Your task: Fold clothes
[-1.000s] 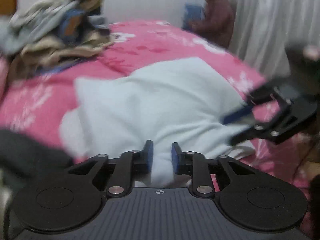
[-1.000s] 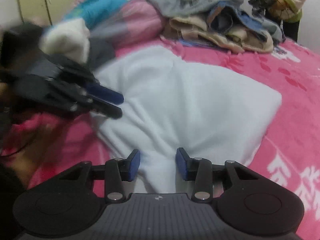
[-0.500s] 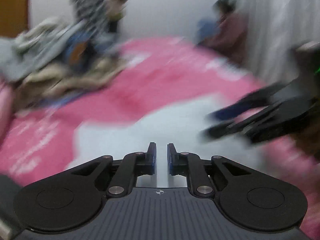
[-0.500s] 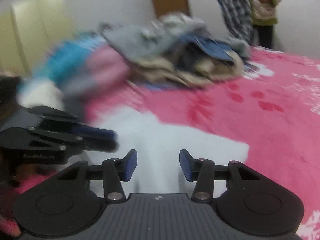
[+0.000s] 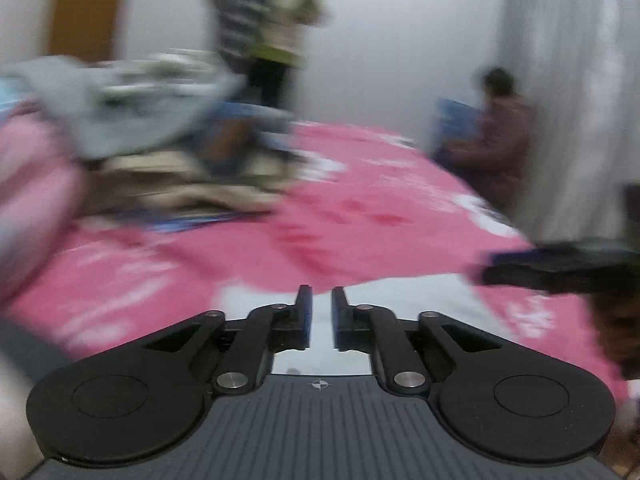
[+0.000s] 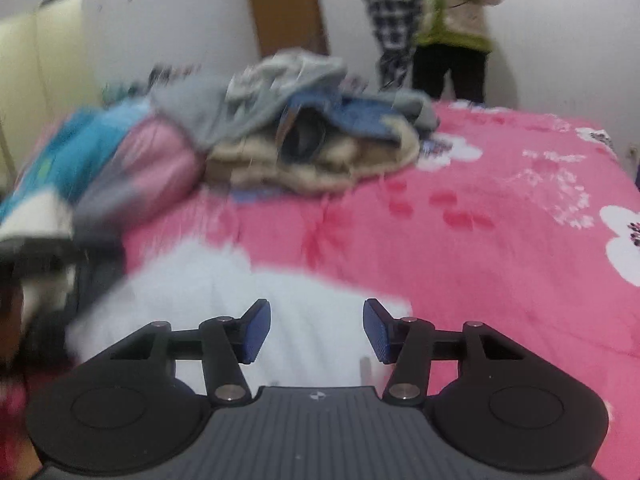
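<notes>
A white garment [image 6: 240, 284] lies flat on the pink flowered bedspread [image 6: 480, 240], close under both grippers. In the right wrist view my right gripper [image 6: 316, 330] hangs over its near edge; the jaws are wide apart and opening, with cloth below them but none pressed. The left wrist view shows only a pale strip of the garment [image 5: 404, 292]. There my left gripper [image 5: 321, 312] has a narrow gap and is opening; cloth shows through the gap, with no visible pinch. Each gripper appears blurred in the other's view: the right gripper [image 5: 540, 268] and the left gripper [image 6: 40, 256].
A heap of unfolded clothes [image 6: 312, 136] sits at the far side of the bed beside a rolled pink and blue quilt [image 6: 120, 160]. One person [image 6: 452, 20] stands behind the bed. Another person [image 5: 500, 136] sits by the white curtain [image 5: 580, 80].
Both grippers rose and tipped upward, so the white garment slid low in both views. The right jaws spread wider. The left jaws closed in, then parted a little.
</notes>
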Demonstrator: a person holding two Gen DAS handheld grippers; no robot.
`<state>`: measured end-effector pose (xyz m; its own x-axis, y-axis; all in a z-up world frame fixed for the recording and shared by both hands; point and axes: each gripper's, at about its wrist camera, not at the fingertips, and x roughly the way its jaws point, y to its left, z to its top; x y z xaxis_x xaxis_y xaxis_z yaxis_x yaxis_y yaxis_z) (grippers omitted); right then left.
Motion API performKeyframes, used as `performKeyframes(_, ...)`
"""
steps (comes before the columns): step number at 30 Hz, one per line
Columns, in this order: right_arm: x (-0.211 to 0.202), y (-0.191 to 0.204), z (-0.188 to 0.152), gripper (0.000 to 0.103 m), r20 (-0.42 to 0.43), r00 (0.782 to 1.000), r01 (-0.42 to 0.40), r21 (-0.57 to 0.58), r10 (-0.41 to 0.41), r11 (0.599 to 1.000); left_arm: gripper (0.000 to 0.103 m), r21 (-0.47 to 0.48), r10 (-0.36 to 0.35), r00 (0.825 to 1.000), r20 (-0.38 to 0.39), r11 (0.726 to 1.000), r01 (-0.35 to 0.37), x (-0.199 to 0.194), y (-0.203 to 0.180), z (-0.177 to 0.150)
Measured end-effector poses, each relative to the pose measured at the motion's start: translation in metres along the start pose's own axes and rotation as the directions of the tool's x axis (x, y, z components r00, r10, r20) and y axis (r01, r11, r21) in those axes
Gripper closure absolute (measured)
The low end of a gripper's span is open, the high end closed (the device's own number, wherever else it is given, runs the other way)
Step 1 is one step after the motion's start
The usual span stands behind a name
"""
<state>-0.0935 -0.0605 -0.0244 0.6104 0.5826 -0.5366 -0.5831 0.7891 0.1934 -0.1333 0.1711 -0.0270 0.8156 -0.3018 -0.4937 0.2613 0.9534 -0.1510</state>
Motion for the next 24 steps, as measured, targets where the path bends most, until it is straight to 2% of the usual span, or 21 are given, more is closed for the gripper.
performKeyframes(1, 0.012, 0.001, 0.001, 0.048, 0.007, 1.000, -0.003, 0.015, 0.003, 1.000, 0.090, 0.026, -0.040, 0.999, -0.031, 0.999, 0.041, 0.018, -0.002, -0.001)
performKeyframes(2, 0.029, 0.001, -0.002, 0.048, -0.009, 1.000, 0.004, 0.025, -0.004, 1.000, 0.090, 0.036, -0.046, 0.995, -0.083, 0.998, 0.050, 0.034, -0.001, -0.007)
performKeyframes(3, 0.046, 0.001, -0.008, 0.048, -0.043, 0.999, 0.029, 0.019, -0.028, 0.999, 0.090, 0.028, -0.002, 0.990, -0.144, 1.000, 0.007, 0.048, 0.005, -0.017)
performKeyframes(4, 0.059, -0.001, -0.016, 0.050, -0.059, 0.996, 0.060, -0.008, -0.060, 0.998, 0.092, 0.010, 0.045, 0.984, -0.172, 0.999, -0.044, 0.056, 0.014, -0.027)
performKeyframes(5, 0.063, -0.002, -0.024, 0.050, -0.037, 0.996, 0.084, -0.054, -0.086, 0.995, 0.092, -0.024, 0.078, 0.985, -0.152, 0.996, -0.082, 0.054, 0.028, -0.036)
performKeyframes(6, 0.061, -0.004, -0.029, 0.050, -0.015, 0.995, 0.096, -0.073, -0.097, 0.993, 0.092, -0.089, 0.125, 0.983, -0.132, 0.987, -0.137, 0.049, 0.045, -0.043)
performKeyframes(7, 0.057, -0.010, -0.028, 0.050, -0.012, 0.994, 0.109, -0.043, -0.110, 0.993, 0.096, -0.171, 0.181, 0.975, -0.129, 0.964, -0.202, 0.043, 0.064, -0.048)
performKeyframes(9, 0.050, -0.024, -0.025, 0.045, -0.020, 0.989, 0.149, 0.003, -0.149, 0.989, 0.099, -0.338, 0.186, 0.973, -0.134, 0.915, -0.221, 0.028, 0.093, -0.056)
performKeyframes(11, 0.043, -0.035, -0.021, 0.045, -0.031, 0.982, 0.189, 0.035, -0.188, 0.981, 0.099, -0.287, 0.245, 0.961, -0.131, 0.918, -0.274, 0.015, 0.084, -0.050)
performKeyframes(14, 0.019, -0.029, -0.015, 0.046, -0.003, 0.983, 0.186, 0.027, -0.186, 0.982, 0.099, -0.183, 0.292, 0.956, -0.037, 0.938, -0.294, -0.010, 0.051, -0.035)
performKeyframes(16, 0.003, -0.013, -0.013, 0.046, 0.028, 0.992, 0.122, 0.007, -0.122, 0.992, 0.095, -0.116, 0.262, 0.965, 0.001, 0.959, -0.260, -0.015, 0.029, -0.026)
performKeyframes(17, -0.001, -0.002, -0.013, 0.046, 0.021, 0.997, 0.075, -0.011, -0.075, 0.997, 0.090, -0.097, 0.213, 0.977, 0.004, 0.972, -0.212, -0.013, 0.017, -0.021)
performKeyframes(18, -0.001, 0.008, -0.015, 0.046, -0.003, 0.999, 0.036, -0.019, -0.036, 0.999, 0.089, -0.092, 0.156, 0.988, -0.005, 0.983, -0.156, -0.005, 0.010, -0.020)
performKeyframes(20, 0.012, 0.027, -0.025, 0.046, -0.070, 0.998, -0.004, -0.028, 0.002, 1.000, 0.087, -0.066, 0.081, 0.995, -0.055, 0.994, -0.085, 0.019, -0.003, -0.027)
performKeyframes(21, 0.020, 0.035, -0.033, 0.046, -0.097, 0.995, 0.007, -0.045, -0.011, 0.999, 0.087, -0.047, 0.085, 0.992, -0.091, 0.995, -0.089, 0.032, -0.007, -0.035)
performKeyframes(22, 0.029, 0.042, -0.043, 0.046, -0.121, 0.992, 0.030, -0.069, -0.039, 0.997, 0.087, -0.024, 0.122, 0.984, -0.133, 0.992, -0.126, 0.045, -0.007, -0.046)
performKeyframes(24, 0.028, 0.050, -0.053, 0.046, -0.110, 0.991, 0.063, -0.111, -0.076, 0.992, 0.087, -0.016, 0.146, 0.983, -0.108, 0.989, -0.148, 0.056, -0.005, -0.062)
